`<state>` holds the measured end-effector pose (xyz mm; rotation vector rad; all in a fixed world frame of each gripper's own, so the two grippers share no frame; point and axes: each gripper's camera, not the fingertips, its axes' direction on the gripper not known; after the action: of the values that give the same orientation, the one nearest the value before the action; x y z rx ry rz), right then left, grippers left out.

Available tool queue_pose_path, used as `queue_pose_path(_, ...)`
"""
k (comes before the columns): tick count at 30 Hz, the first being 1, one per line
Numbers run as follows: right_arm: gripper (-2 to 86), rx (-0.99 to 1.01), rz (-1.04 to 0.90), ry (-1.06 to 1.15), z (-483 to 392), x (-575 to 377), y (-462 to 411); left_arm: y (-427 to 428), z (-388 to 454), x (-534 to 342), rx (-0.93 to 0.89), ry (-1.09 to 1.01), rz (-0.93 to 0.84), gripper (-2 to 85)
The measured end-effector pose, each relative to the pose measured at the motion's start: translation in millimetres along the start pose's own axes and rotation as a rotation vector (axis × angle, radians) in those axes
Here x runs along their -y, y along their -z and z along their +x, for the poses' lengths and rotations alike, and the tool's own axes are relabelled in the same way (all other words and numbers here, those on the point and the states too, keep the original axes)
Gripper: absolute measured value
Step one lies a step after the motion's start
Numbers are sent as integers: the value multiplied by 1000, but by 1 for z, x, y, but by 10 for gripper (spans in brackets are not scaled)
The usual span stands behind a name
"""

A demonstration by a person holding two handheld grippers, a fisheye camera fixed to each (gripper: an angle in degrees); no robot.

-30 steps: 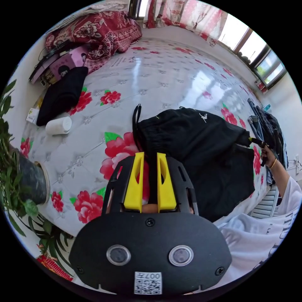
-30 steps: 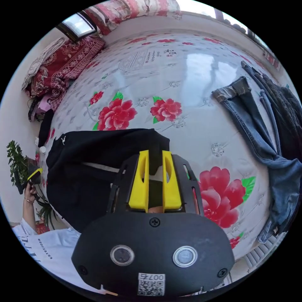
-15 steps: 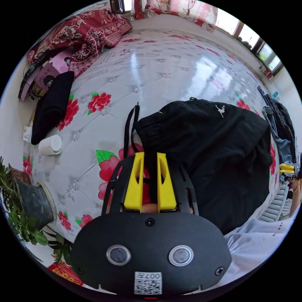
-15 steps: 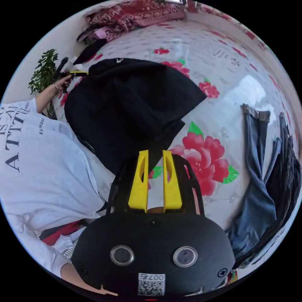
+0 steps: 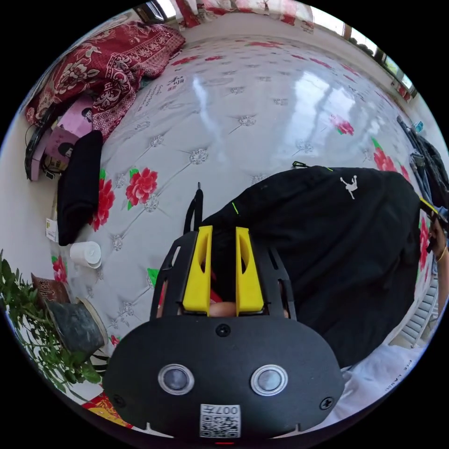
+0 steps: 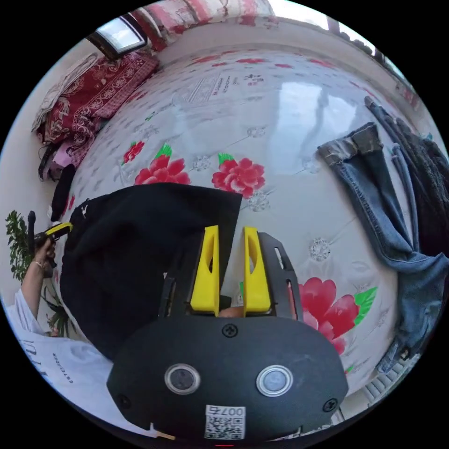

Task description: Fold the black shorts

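You are seeing a small white leaping-figure logo [image 5: 348,186] on the black shorts [image 5: 336,252]. Lettering on your white shirt [image 6: 58,369] and the bed cover [image 6: 280,154] is showing too small to read.

A bed [image 5: 262,107] carries everything here, its glossy white quilted cover printed with red flowers and green leaves. The black shorts [image 5: 336,243] lie spread on it at the middle right of the left gripper view, and at the lower left of the right gripper view [image 6: 135,243]. At the upper left of the left gripper view a red patterned quilt [image 5: 98,70] is bunched on the bed, with a folded black garment [image 5: 79,187] below it and a white roll [image 5: 86,255] near the left edge. At the right of the right gripper view blue jeans [image 6: 383,206] lie on the cover, with dark clothing [image 6: 430,187] beside them at the frame's edge.
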<state>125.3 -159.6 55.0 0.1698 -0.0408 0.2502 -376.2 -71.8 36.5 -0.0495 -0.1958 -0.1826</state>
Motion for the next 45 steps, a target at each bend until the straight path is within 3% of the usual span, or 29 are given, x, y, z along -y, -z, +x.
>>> queue_pose_path(3,6,70,-37,194,-22,1,9,2,19,-2,74,-65,-2,60)
queue_pose_path(7,1,29,311,268,-15,-12,113,53,9,-29,66,22,191,-1)
queue_pose_path(12,3,28,492,334,-12,-14,174,82,1,-40,63,139,335,-9)
queue_pose_path(15,13,35,462,231,-10,17,148,59,0,-12,30,231,291,-8)
queue_pose_path(19,44,20,158,110,-5,51,67,10,3,22,118,331,63,-1)
queue_pose_path(26,44,101,102,75,9,20,22,42,-8,-39,90,357,164,38)
queue_pose_path(30,39,250,3,66,7,44,-15,45,5,-71,19,328,131,49)
queue_pose_path(33,31,236,1,112,-16,63,-32,44,25,-88,20,291,90,53)
queue_pose_path(37,7,7,-3,220,-49,67,-28,24,52,-96,69,213,-14,54)
queue_pose_path(40,2,40,147,201,-37,28,15,20,65,-97,116,162,12,30)
queue_pose_path(45,12,74,131,158,-7,-34,30,24,68,-80,159,148,-5,19)
